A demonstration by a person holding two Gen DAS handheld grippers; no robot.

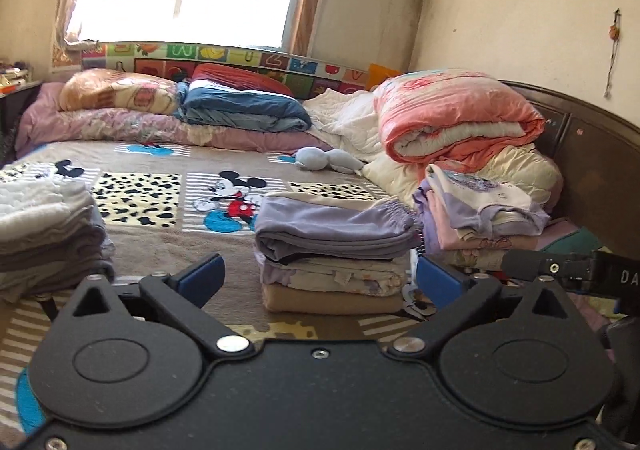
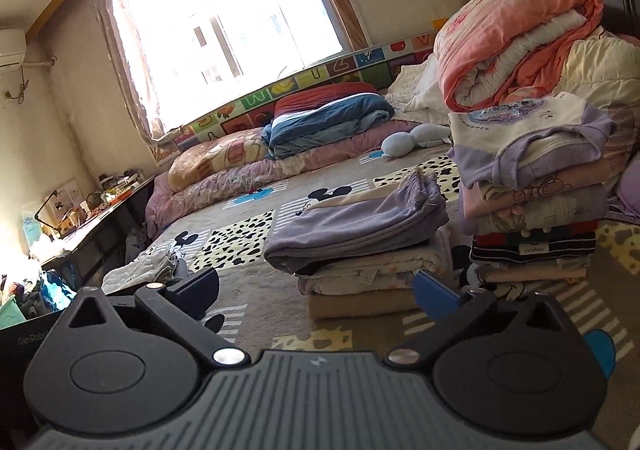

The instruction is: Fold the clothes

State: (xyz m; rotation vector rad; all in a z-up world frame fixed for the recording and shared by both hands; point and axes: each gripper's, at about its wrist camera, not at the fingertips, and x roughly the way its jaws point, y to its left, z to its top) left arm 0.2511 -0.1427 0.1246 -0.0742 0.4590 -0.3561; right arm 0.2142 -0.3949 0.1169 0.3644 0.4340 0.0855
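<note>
A short stack of folded clothes [image 1: 334, 266] sits on the cartoon-print bed cover [image 1: 160, 242], topped by folded lilac trousers [image 1: 336, 228] with an elastic waistband. My left gripper [image 1: 320, 276] is open in front of this stack, nothing between its blue pads. A taller pile of folded children's tops [image 1: 480, 210] stands just right of it. In the right wrist view the same short stack [image 2: 360, 246] and tall pile [image 2: 532, 190] show. My right gripper [image 2: 320, 286] is open and holds nothing. Part of the right gripper's black body [image 1: 568, 268] shows at the left view's right edge.
A folded grey and white pile [image 1: 44, 234] lies at the left. Rolled quilts [image 1: 460, 118], pillows [image 1: 120, 90] and a blue soft toy [image 1: 324, 160] line the bed's far side below the window. A dark headboard [image 1: 592, 154] is at right. A cluttered desk [image 2: 88, 210] stands left of the bed.
</note>
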